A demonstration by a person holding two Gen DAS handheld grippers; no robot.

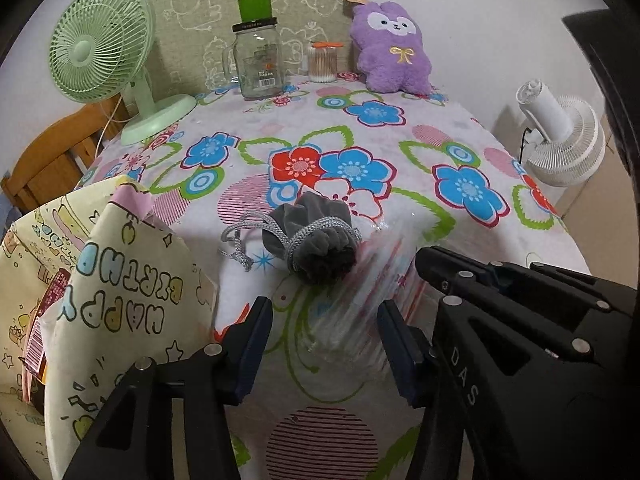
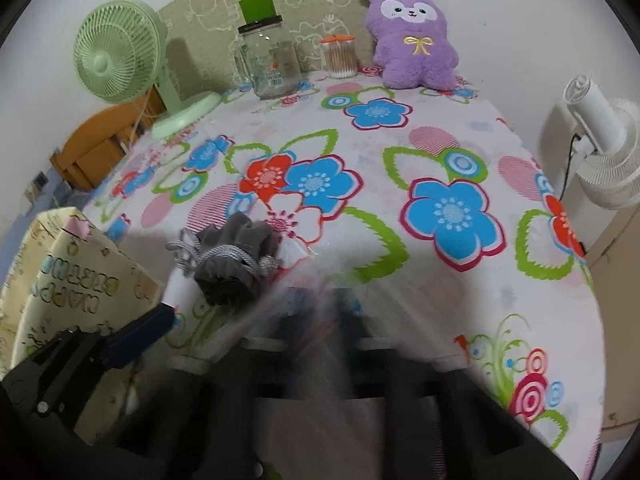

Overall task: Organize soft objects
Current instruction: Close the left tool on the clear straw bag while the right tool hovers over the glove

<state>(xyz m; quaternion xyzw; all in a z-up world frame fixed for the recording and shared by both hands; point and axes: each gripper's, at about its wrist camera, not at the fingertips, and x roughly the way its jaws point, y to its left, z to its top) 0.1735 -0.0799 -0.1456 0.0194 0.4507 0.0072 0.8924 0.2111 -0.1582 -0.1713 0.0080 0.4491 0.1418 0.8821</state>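
A grey drawstring pouch [image 1: 316,242] lies on the flowered tablecloth, just ahead of my left gripper [image 1: 324,340], which is open and empty. A clear plastic bag [image 1: 352,300] lies between the pouch and the left fingers. The pouch also shows in the right wrist view [image 2: 236,264]. My right gripper [image 2: 320,344] is blurred behind the clear plastic bag [image 2: 304,308]; its jaws cannot be made out. In the left wrist view the right gripper [image 1: 520,312] comes in from the right. A purple plush bunny [image 1: 390,48] sits at the table's back.
A yellow "Happy Birthday" gift bag [image 1: 112,304] stands at the left. A green desk fan [image 1: 104,48], a glass jar [image 1: 260,60] and a cotton swab jar [image 1: 324,62] stand at the back. A white fan [image 1: 560,136] stands off the table's right edge.
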